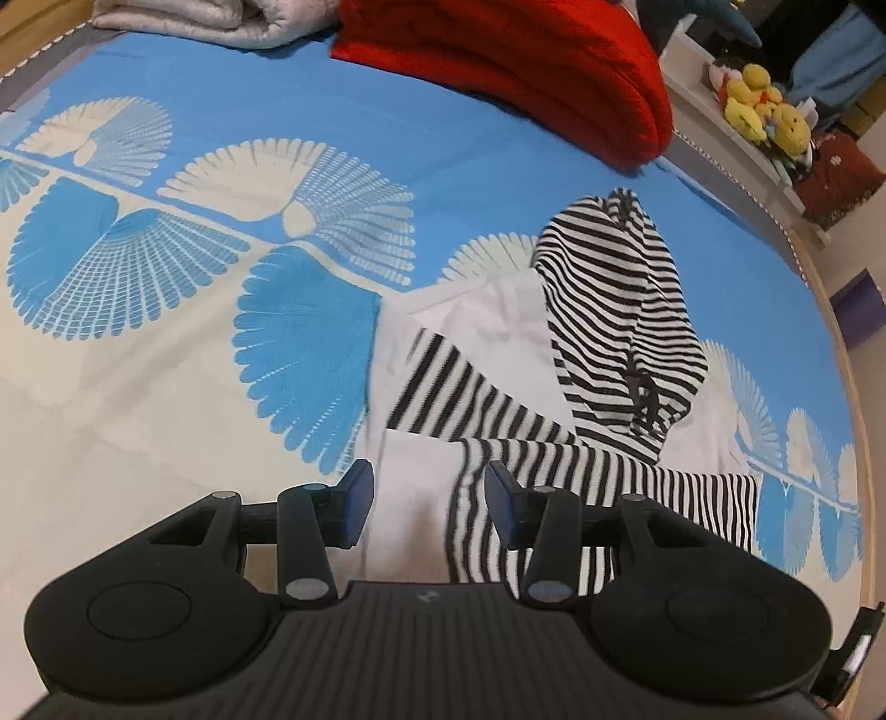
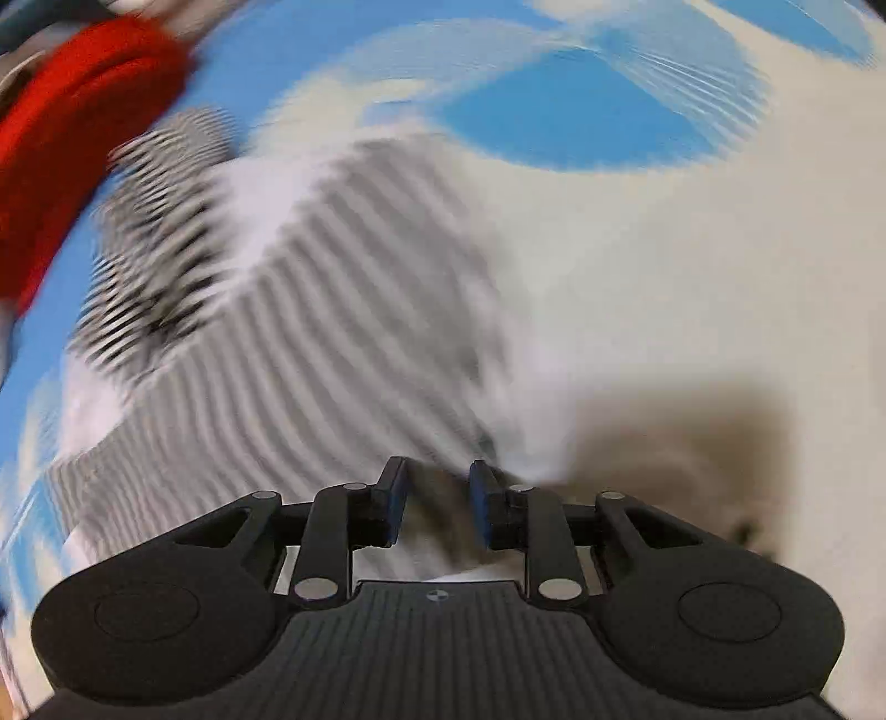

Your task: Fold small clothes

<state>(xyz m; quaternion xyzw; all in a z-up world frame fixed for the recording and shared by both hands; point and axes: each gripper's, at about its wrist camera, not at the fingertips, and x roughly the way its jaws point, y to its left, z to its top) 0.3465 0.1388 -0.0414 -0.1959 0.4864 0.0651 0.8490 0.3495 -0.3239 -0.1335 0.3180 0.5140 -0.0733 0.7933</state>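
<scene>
A small white hoodie with black-and-white striped hood and sleeves [image 1: 554, 354] lies on the blue and cream bedspread [image 1: 166, 387]. Its striped sleeves are folded across the white body. My left gripper [image 1: 423, 501] is open and empty, just above the near edge of the garment. In the right wrist view the picture is motion-blurred; the same hoodie [image 2: 310, 310] fills the left and middle. My right gripper [image 2: 437, 498] is open, its fingers low over the striped cloth at the garment's near edge, with nothing held between them.
A red folded blanket [image 1: 526, 72] and a grey quilt [image 1: 210, 22] lie at the far side of the bed. Yellow plush toys [image 1: 764, 105] sit on a shelf beyond the bed's right edge. The red blanket also shows in the right wrist view [image 2: 72, 144].
</scene>
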